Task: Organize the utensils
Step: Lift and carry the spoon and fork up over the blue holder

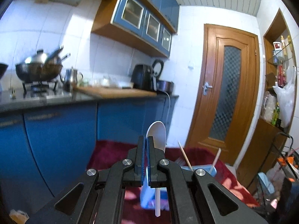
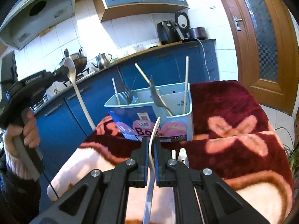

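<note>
The right gripper (image 2: 149,145) is clenching a white utensil (image 2: 153,138); beyond, only this view is showing the divided holder (image 2: 149,115) fully. The left gripper (image 1: 146,141) is gripping a white spoon (image 1: 158,136), raised well apart.

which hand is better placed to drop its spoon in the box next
Right. Its tongs point straight at the utensil box just ahead, gripping a white spoon. The left tongs hold their spoon high, off to the side.

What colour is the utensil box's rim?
Light blue utensil box; the right wrist view shows it best.
</note>
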The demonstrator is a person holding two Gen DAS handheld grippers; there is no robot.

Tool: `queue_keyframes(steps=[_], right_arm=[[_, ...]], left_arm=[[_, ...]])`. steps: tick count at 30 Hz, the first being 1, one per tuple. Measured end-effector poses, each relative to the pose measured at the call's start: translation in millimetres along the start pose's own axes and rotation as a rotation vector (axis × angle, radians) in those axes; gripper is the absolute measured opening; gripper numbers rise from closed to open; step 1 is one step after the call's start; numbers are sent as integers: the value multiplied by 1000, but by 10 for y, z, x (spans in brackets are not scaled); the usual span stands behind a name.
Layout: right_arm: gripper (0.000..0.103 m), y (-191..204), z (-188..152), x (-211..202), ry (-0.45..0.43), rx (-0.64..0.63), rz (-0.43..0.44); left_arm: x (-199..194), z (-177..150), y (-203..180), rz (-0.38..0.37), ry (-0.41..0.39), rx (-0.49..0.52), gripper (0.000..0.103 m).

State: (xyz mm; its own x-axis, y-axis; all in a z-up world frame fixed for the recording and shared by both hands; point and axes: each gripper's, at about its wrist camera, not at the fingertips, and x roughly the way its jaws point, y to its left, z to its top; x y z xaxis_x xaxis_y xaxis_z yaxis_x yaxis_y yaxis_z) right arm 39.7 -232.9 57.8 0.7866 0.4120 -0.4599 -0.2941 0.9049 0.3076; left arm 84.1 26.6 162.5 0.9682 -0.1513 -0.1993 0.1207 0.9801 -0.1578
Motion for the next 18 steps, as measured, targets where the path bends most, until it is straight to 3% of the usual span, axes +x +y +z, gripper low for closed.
queue_keyframes(steps=[8,18], right_arm=[[7,-94,8,-55,-39,14,-20],[7,-208,155,-82,-94,-3,-69]], left_arm=[[209,223,-11,-7,-103,-45,1],[615,-99,-64,14,-64,-26,1]])
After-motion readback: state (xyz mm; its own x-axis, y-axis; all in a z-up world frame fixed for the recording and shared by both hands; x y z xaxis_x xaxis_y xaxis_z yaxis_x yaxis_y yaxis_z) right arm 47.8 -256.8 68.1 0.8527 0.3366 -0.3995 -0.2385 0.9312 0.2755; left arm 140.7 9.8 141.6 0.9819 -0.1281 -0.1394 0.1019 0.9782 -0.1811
